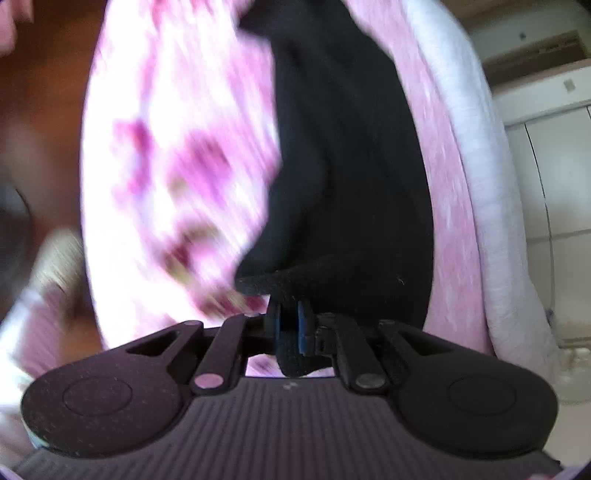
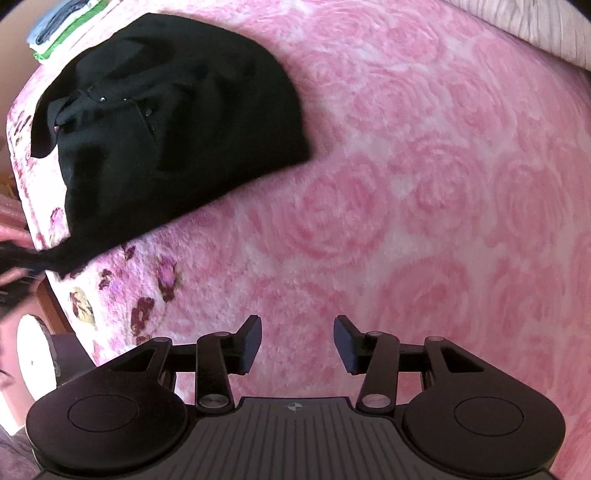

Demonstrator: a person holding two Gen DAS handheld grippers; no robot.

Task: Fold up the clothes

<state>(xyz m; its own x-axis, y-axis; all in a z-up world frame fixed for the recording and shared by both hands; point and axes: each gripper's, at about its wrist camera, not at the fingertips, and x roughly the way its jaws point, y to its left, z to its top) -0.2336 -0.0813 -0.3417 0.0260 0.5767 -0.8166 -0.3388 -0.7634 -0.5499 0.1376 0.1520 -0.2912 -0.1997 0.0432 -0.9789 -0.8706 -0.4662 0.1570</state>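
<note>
left hand-held gripper [image 1: 290, 325] pinches black garment [image 1: 343, 166]; right hand-held gripper [image 2: 297, 343] gapes over pink blanket [image 2: 424, 184].

A pink rose-patterned blanket [image 2: 424, 192] covers the bed. Beyond its far left corner lies a small stack of folded green, white and blue fabric [image 2: 62, 29]. A white round object [image 2: 33, 354] stands below the blanket's near left edge. White cabinet doors [image 1: 554, 177] stand right of the blanket.
</note>
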